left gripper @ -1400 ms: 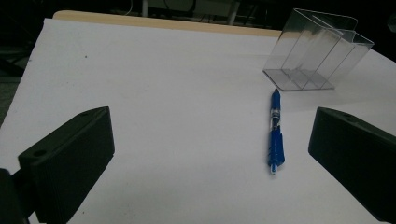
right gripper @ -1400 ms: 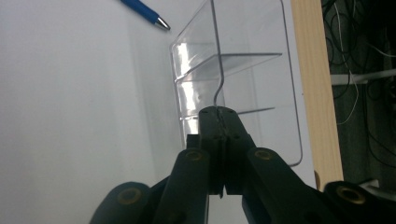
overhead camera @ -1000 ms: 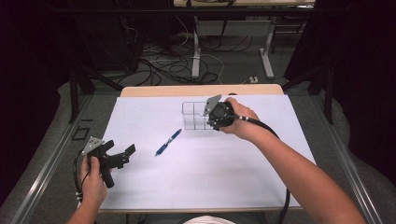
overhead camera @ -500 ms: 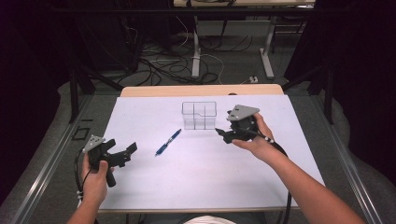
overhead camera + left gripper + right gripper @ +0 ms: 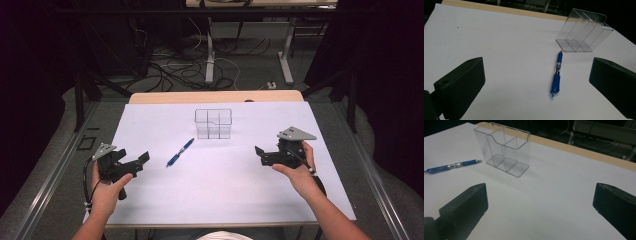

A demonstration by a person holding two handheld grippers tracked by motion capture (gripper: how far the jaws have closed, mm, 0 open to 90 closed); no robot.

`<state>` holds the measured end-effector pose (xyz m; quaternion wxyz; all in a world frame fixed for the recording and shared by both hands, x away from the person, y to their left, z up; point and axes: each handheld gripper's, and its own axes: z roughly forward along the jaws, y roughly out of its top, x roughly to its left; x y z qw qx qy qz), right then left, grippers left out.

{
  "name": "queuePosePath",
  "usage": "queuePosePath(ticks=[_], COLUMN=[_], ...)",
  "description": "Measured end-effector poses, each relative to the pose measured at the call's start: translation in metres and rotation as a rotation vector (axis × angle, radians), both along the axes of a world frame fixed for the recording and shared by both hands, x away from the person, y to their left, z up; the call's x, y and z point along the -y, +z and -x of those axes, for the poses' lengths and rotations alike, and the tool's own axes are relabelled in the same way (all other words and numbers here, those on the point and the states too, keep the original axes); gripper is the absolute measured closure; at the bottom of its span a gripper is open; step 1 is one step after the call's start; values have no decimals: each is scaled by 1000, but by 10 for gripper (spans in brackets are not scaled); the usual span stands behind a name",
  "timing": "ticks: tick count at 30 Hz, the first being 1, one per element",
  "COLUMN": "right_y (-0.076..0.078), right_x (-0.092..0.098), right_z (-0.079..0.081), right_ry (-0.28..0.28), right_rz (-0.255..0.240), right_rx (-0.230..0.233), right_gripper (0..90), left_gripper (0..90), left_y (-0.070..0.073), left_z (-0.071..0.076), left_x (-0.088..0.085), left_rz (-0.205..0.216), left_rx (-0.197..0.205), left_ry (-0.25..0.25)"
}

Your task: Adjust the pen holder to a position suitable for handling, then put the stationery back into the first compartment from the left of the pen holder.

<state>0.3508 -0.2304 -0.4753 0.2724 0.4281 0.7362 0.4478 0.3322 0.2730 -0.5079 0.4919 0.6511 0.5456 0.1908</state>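
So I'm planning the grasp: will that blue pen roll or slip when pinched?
Probably it rolls little: the pen lies flat on the white sheet and seems to carry a clip. Its slim, smooth barrel may slip between wide jaws. It looks stiff and light.

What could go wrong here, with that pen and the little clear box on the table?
The blue pen lies flat on the smooth white table, so it might roll or skid when the open left hand-held gripper closes on it. The clear organizer looks light and stands loose; a pen pushed in at an angle might tip or shove it. Its walls are see-through, so a narrow compartment could easily be missed.
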Motion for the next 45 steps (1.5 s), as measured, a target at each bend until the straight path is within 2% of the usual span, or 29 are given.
queuePosePath(ticks=[5,8,14,21,23,25,29,34,39,40,41,45], right_y=[-11,-15,-19,-20,-21,-20,-21,-21,-23,-24,-25,-25], right_x=[18,25,32,40,42,43,46,44,44,44,43,44], right_z=[5,4,4,6,6,7,6,5,3,2,2,3], right_ry=[-82,-113,-147,-178,-184,-188,-191,-178,-167,-168,-172,-166], right_rz=[-72,-104,-97,-120,-121,-127,-130,-138,-130,-128,-128,-125], right_rx=[-21,-42,-25,-17,-8,-21,-27,-20,-36,-32,-34,-36], right_gripper=[0,0,0,1,2,6,9,26,50,50,51,50], left_gripper=[13,31,61,121,142,153,157,174,227,244,264,306], left_y=[4,8,16,25,27,29,34,42,52,52,54,55], left_z=[-2,-3,-6,-14,-18,-22,-31,-44,-59,-59,-63,-70], left_x=[2,4,11,18,20,23,29,38,53,53,57,65], left_rz=[-3,-13,-44,-65,-68,-72,-102,-155,-208,-208,-233,-262], left_rx=[-4,-5,1,1,-6,-11,-19,-45,-68,-68,-80,-86], left_ry=[-8,-15,-39,-57,-62,-66,-80,-99,-135,-135,-154,-179])
